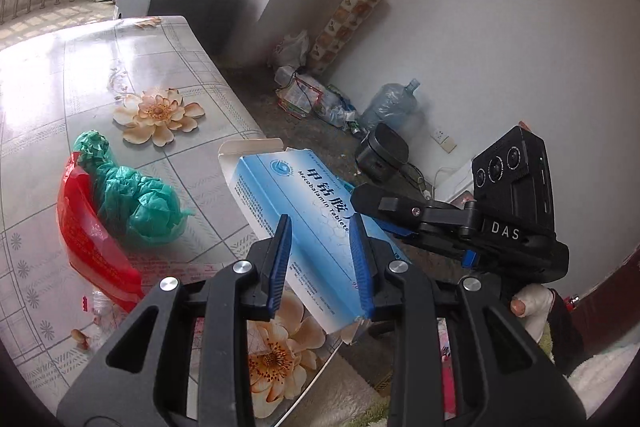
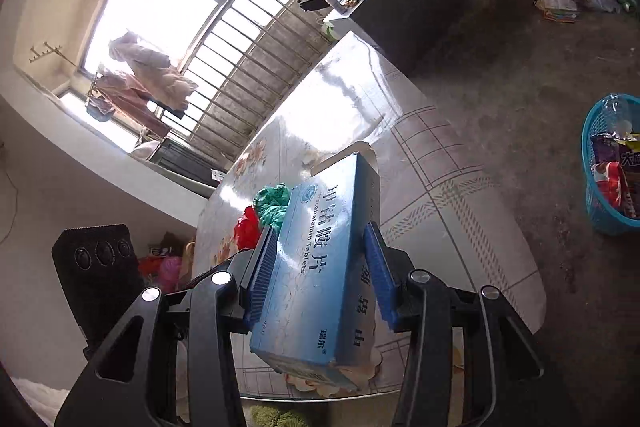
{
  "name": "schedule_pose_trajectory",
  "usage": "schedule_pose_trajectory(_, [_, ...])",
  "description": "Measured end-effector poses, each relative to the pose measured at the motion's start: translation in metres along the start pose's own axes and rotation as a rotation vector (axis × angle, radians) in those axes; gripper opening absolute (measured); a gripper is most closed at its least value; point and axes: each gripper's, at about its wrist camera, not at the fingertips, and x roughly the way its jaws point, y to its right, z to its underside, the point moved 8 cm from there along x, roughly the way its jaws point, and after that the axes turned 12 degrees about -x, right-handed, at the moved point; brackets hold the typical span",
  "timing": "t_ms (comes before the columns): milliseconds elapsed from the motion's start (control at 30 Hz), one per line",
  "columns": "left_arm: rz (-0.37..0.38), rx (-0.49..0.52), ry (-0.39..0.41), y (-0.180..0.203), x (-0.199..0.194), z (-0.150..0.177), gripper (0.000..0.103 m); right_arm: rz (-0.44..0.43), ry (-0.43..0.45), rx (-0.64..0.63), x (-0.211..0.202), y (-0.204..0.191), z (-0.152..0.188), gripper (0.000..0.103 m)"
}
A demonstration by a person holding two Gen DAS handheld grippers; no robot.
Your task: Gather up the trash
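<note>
— Blue tablet box (image 1: pixel 280 187): where?
— Off the worktop (image 1: pixel 60 75), up in the air by its edge, one end flap standing open.
— Held by what?
— By both. Left gripper (image 1: pixel 322 259): jaws closed on the box, a blue pad pressed to the cardboard on either side. Right gripper (image 2: pixel 320 275): jaws clamped on the same box, printed face turned up toward its own camera.
— Anything lying on the worktop?
— Crumpled green bag (image 1: pixel 136 203) resting against a red bag (image 1: pixel 88 239), both left of the box in the left wrist view and apart from either gripper. Underneath, a glossy flower-printed cover, bright with window glare.
— And beyond the worktop?
— Blue basket (image 2: pixel 600 211) on the floor (image 2: pixel 500 107), at the right edge of the right wrist view, well apart from the box. Inside, wrappers and a clear bottle.
— Any hand showing?
— Just a person's finger (image 1: pixel 520 305) below the right gripper's body in the left wrist view.
</note>
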Motion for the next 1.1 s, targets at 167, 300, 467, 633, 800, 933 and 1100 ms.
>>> schedule_pose_trajectory(167, [-0.036,-0.064,-0.048,-0.030,0.003,0.020,0.032,0.082,-0.063,0.038,0.016,0.032,0.015,0.049])
schedule_pose_trajectory(300, [-0.076,-0.050,0.007,-0.050,-0.032,0.028,0.044,0.137,-0.043,-0.057,0.012,0.016,0.003,0.071])
schedule_pose_trajectory(467, [-0.164,-0.095,0.050,-0.085,-0.064,0.037,0.048,0.241,-0.122,-0.255,0.026,-0.016,0.015,0.085])
schedule_pose_trajectory(633, [-0.199,-0.189,0.112,-0.111,-0.076,0.022,0.059,0.421,-0.188,-0.390,0.047,-0.018,0.027,0.086])
schedule_pose_trajectory(800, [-0.227,-0.210,0.169,-0.118,-0.069,-0.006,0.065,0.466,-0.212,-0.388,0.055,-0.014,0.030,0.086])
schedule_pose_trajectory(933, [-0.280,-0.198,0.178,-0.117,-0.044,-0.018,0.065,0.484,-0.220,-0.393,0.063,-0.012,0.031,0.086])
schedule_pose_trajectory(1100, [-0.385,-0.165,0.182,-0.126,-0.038,-0.018,0.065,0.503,-0.215,-0.399,0.064,-0.011,0.030,0.086])
